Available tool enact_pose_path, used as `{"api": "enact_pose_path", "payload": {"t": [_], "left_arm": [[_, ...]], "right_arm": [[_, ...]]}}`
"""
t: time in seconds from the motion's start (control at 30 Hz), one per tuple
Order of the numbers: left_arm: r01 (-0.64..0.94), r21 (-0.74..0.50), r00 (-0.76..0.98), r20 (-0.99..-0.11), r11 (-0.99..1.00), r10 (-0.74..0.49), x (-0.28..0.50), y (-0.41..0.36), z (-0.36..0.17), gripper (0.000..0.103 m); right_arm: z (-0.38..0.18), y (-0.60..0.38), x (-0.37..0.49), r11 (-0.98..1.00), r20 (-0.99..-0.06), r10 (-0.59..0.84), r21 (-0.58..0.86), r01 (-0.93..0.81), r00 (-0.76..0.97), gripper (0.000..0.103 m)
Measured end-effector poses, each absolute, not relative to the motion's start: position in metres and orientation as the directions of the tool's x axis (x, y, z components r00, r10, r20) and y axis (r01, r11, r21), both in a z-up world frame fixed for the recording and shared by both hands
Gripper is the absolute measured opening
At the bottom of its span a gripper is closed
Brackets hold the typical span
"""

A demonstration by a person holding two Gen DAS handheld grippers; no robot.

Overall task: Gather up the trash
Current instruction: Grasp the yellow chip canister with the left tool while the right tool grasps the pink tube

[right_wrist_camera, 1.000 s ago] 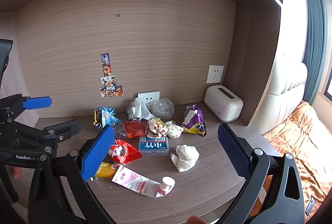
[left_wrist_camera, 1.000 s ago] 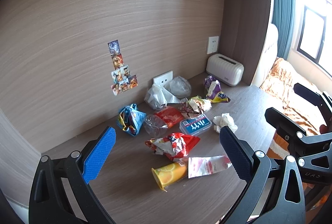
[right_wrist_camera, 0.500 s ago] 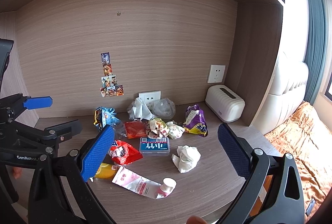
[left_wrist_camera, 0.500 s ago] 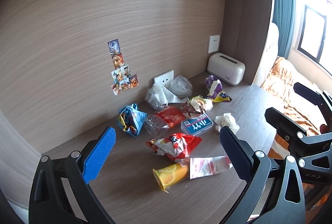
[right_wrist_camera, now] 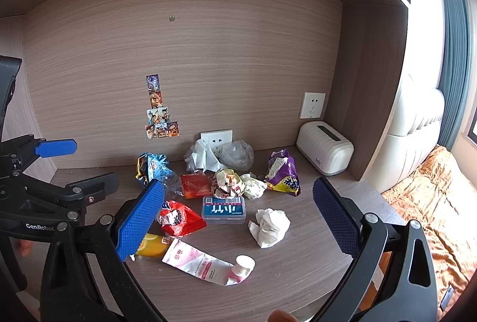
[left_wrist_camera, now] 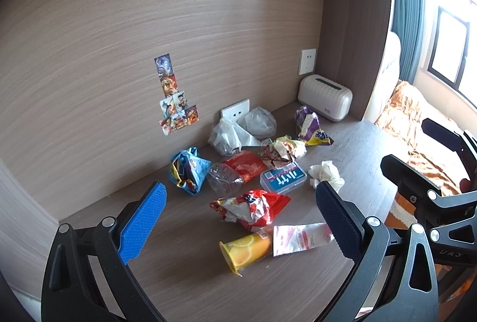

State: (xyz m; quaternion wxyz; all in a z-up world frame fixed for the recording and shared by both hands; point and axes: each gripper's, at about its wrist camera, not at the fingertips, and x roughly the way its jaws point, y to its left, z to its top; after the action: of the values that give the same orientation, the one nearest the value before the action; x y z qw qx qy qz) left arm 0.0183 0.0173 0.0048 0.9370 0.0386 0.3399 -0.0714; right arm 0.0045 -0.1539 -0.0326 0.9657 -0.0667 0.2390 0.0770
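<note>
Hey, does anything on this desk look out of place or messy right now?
Yes. Trash is strewn across the desk: crumpled snack wrappers, a wadded white tissue, a squeezed pink tube and a yellow cup tipped on its side. Nothing appears spilled.

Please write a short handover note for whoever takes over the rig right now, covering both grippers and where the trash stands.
Left gripper: open, empty, held above the desk.
Right gripper: open, empty, also above the desk.
Trash, all on the desk: pink tube and orange cup nearest the front edge; red wrapper, blue-label box and crumpled tissue mid-desk; blue bag, purple bag and clear plastic bags toward the wall.
Done: nothing picked up yet.
Left: collect every piece. No bin is in view.
</note>
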Motion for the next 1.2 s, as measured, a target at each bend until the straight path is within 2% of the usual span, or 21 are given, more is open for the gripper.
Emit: {"api": "enact_pose_path", "payload": {"t": [0.17, 0.37, 0.63, 0.73, 1.0, 1.2], "left_arm": [[0.171, 0.037, 0.766, -0.634, 0.985, -0.109, 0.016, 0.018, 0.0, 0.098], [0.212, 0.062, 0.762, -0.636, 0.975, -0.125, 0.015, 0.026, -0.028, 0.098], [0.309, 0.238, 0.699, -0.714, 0.921, -0.05, 0.024, 0.027, -0.096, 0.098], [0.374, 0.229, 0.666, -0.74, 0.899, -0.089, 0.024, 0.027, -0.112, 0.098], [0.487, 0.194, 0.621, -0.763, 0.852, -0.181, 0.036, 0.011, -0.154, 0.098], [0.602, 0.178, 0.552, -0.797, 0.778, -0.245, 0.046, -0.001, -0.18, 0.098]], "right_arm": [[-0.037, -0.154, 0.005, 0.979, -0.482, 0.126, -0.082, -0.188, 0.867, 0.1], [-0.064, -0.149, 0.011, 0.969, -0.544, 0.152, -0.083, -0.233, 0.825, 0.1], [-0.117, -0.14, 0.023, 0.931, -0.636, 0.17, -0.147, -0.335, 0.753, 0.1], [-0.144, -0.146, 0.029, 0.925, -0.696, 0.142, -0.159, -0.344, 0.704, 0.1], [-0.195, -0.175, 0.049, 0.992, -0.761, 0.09, 0.015, -0.122, 0.643, 0.1], [-0.214, -0.176, 0.059, 0.992, -0.76, 0.083, 0.125, 0.019, 0.644, 0.1]]}}
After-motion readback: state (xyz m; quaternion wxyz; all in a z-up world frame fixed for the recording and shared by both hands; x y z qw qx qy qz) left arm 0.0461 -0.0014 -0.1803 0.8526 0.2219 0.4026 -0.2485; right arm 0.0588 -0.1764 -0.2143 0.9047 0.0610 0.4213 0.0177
